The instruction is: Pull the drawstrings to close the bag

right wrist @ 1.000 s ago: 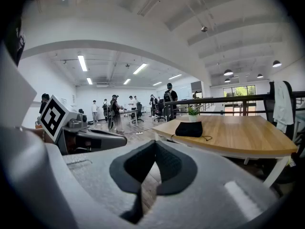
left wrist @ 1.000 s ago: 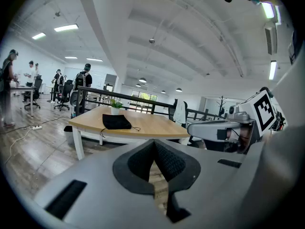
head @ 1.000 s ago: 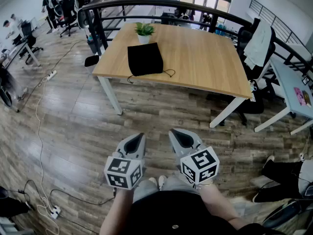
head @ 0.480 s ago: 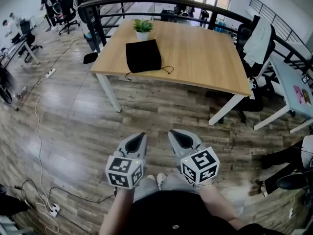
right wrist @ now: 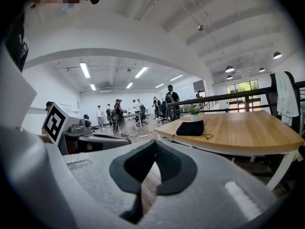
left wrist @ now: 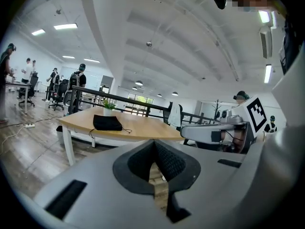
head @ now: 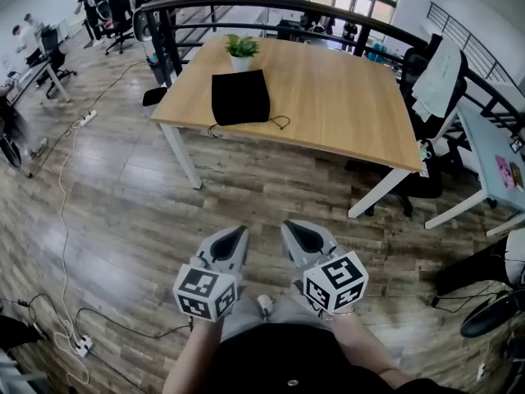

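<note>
A black drawstring bag (head: 239, 97) lies flat on a wooden table (head: 344, 97), near its left end, with thin black cords (head: 281, 122) trailing off its near corners. The bag (left wrist: 106, 122) shows small in the left gripper view, and the bag (right wrist: 190, 128) shows in the right gripper view. My left gripper (head: 236, 235) and right gripper (head: 297, 233) are held side by side over the wooden floor, well short of the table. Both are shut with nothing between their jaws.
A small potted plant (head: 241, 51) stands behind the bag. A black railing (head: 246, 6) runs behind the table. Office chairs (head: 426, 80) stand to the table's right. Cables and a power strip (head: 80, 345) lie on the floor at left. People stand far left.
The view has shifted slightly toward the table. Both grippers stay shut and side by side, drifting a little forward.
</note>
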